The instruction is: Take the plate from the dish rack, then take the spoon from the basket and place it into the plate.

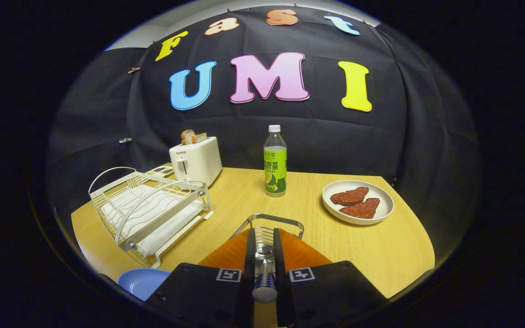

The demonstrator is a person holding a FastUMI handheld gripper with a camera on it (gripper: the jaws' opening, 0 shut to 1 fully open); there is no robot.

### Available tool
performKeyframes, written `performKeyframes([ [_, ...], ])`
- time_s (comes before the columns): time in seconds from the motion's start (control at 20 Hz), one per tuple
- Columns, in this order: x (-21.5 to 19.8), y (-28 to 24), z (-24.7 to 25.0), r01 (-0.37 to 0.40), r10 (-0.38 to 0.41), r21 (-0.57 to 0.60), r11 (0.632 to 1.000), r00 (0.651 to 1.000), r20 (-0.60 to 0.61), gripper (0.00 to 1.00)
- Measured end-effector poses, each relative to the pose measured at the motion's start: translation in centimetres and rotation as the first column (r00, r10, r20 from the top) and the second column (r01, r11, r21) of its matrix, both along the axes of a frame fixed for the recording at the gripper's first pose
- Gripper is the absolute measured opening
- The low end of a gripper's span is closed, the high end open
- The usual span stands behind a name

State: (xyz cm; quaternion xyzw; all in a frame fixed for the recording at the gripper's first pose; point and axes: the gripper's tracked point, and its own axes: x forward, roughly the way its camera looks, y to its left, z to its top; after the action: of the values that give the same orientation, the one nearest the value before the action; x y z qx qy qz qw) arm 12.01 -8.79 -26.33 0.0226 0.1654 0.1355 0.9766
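spoon: the metal spoon with a blue-tipped handle (265, 273) is right between my fingers, handle end toward me, shiny part pointing away
my jaws: my gripper (265, 262) is pulled in narrow and both black fingers (249, 259) are pressed on the spoon handle, one on each side, so yeah I've got it
basket: the orange basket with the silver wire rim (274, 223) is straight under and just ahead of my fingers, the spoon sits over it; can't tell if the spoon tip touches the wire
plate: the round blue plastic plate (141, 281) lies flat on the table just off to the left of my left finger, close in, partly hidden behind my own body
dish rack: the white wire dish rack with its white drip tray (151, 212) is ahead and to the left, beyond the blue plate
table: the light wood tabletop (381, 255) runs under all of it
further out: a green-labelled clear drink bottle with a white cap (275, 161) stands upright straight beyond the basket
toaster: a white toaster with bread slices sticking out the top (196, 159) is behind the rack, left of the bottle
right side: a white round dish with two reddish-brown slabs of meat (358, 201) is ahead and to the right, well apart from my fingers
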Motion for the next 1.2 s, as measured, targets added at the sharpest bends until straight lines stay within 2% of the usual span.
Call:
performKeyframes([
  [0.3,-0.1,-0.5,3.9,-0.011,0.011,0.017,1.000,1.000,0.016,0.22],
  [0.6,-2.6,-0.2,9.7,-0.064,0.061,0.059,0.996,0.997,0.047,0.22],
  [0.9,-7.3,3.2,13.4,-0.192,0.186,0.122,0.974,0.981,0.058,0.22],
  [1.2,-11.8,7.9,9.5,-0.344,0.348,0.107,0.933,0.937,-0.016,0.22],
])
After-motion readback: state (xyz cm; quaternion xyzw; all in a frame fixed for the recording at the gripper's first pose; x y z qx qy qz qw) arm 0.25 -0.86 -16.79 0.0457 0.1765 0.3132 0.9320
